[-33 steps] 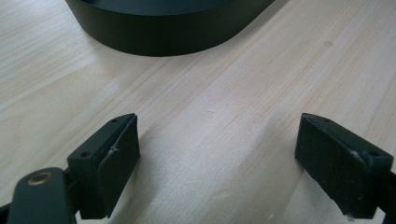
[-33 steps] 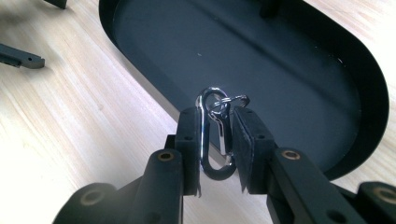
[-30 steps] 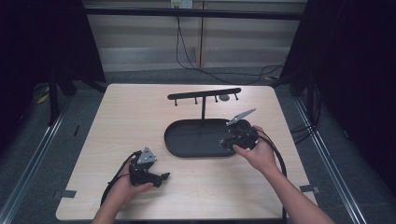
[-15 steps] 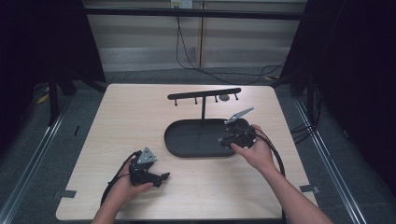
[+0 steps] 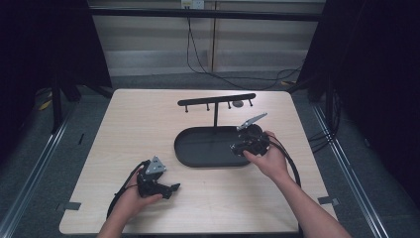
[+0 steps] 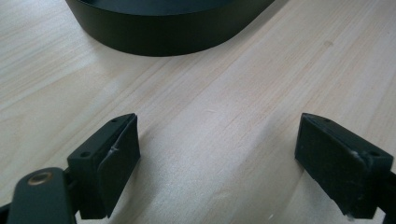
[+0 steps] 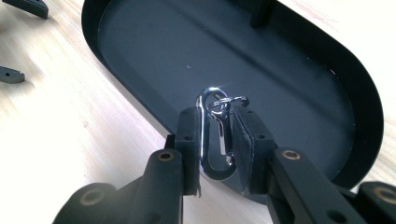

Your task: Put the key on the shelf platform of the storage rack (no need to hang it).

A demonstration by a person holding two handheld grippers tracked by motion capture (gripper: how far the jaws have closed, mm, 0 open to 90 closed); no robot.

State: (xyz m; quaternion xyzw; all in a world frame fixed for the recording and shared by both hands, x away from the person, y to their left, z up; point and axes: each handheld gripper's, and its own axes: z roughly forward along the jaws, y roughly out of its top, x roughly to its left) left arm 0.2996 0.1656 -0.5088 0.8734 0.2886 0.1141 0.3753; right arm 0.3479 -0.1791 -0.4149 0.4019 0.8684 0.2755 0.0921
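Pale wooden table (image 5: 133,124) on grey floor (image 5: 49,148) — dark curtains (image 5: 44,39) flanking.

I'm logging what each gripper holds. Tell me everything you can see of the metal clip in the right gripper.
The clip is a shiny silver carabiner-style snap hook, an elongated loop with a spring gate, and a small split ring threaded through its top end. It stands roughly upright, pinched between the jaws of the right gripper, above the near rim of the black oval tray. Nothing else touches it.
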